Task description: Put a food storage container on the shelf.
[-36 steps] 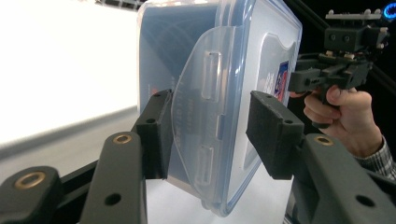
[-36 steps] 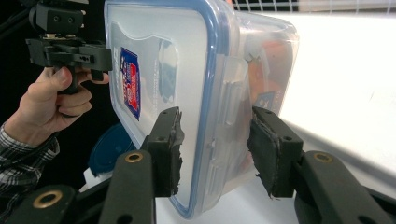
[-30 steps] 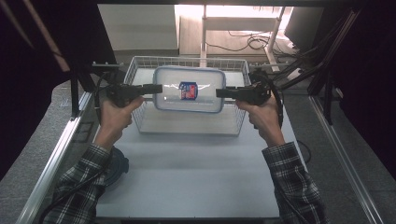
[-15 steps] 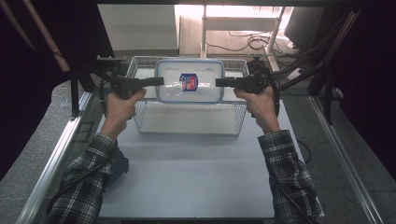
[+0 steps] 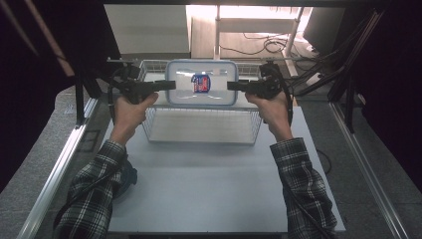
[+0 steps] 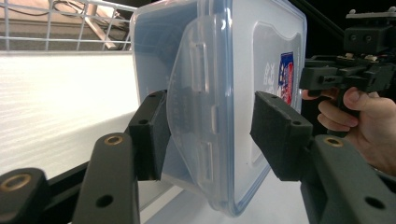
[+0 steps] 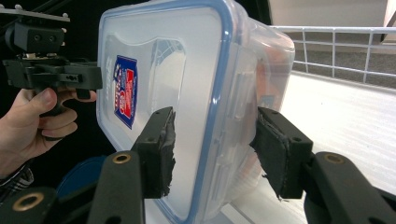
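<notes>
The near half of the desk (image 5: 209, 184) was left open for passage. Further up the frame, the way was blocked by the wire basket (image 5: 201, 124) and the lidded container (image 5: 200, 82) above it.

The print on the red-and-blue label (image 5: 200, 82) of the clear plastic container with a blue-rimmed lid (image 5: 201, 82) is too small to read. A round blue object (image 5: 128, 177) lies half hidden under the plaid left sleeve (image 5: 94, 191) — its kind cannot be told. Both sleeves are cut off by the high view's bottom edge.
</notes>
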Available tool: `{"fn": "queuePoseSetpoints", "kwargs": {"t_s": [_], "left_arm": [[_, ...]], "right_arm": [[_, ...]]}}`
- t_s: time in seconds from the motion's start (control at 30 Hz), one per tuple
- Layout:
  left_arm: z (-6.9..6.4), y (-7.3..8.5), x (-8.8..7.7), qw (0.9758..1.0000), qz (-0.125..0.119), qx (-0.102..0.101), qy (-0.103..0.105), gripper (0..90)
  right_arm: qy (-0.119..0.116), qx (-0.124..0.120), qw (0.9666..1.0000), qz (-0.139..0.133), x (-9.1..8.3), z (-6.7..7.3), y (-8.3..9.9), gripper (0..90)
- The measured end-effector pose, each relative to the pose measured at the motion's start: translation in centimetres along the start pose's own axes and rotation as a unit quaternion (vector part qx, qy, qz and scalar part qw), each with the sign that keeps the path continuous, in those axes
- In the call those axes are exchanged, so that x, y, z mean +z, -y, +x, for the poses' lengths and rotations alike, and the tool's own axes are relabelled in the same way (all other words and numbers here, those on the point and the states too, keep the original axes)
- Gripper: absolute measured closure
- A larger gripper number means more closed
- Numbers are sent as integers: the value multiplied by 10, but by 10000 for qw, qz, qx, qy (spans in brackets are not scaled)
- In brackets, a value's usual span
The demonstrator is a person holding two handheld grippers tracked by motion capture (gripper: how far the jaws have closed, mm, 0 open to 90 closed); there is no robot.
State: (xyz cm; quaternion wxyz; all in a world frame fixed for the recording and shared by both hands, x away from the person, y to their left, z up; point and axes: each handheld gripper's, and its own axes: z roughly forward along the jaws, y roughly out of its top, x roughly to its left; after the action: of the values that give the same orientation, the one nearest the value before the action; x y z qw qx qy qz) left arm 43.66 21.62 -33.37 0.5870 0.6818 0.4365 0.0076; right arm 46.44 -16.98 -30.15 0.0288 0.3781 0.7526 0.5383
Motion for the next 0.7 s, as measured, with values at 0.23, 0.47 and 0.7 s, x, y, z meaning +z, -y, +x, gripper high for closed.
{"fn": "queuePoseSetpoints", "kwargs": {"t_s": [0.23,0.47,0.7], "left_arm": [[4,6,7,9999,72,-13,-104,473],[1,6,6,9997,100,90,-226,437],[-1,2,5,9991,-126,47,-412,398]], "right_arm": [[99,100,9999,-95,5,-5,3,388],[348,11,9993,-132,5,0,0,403],[908,-262,9954,-171,6,6,2,460]]}}
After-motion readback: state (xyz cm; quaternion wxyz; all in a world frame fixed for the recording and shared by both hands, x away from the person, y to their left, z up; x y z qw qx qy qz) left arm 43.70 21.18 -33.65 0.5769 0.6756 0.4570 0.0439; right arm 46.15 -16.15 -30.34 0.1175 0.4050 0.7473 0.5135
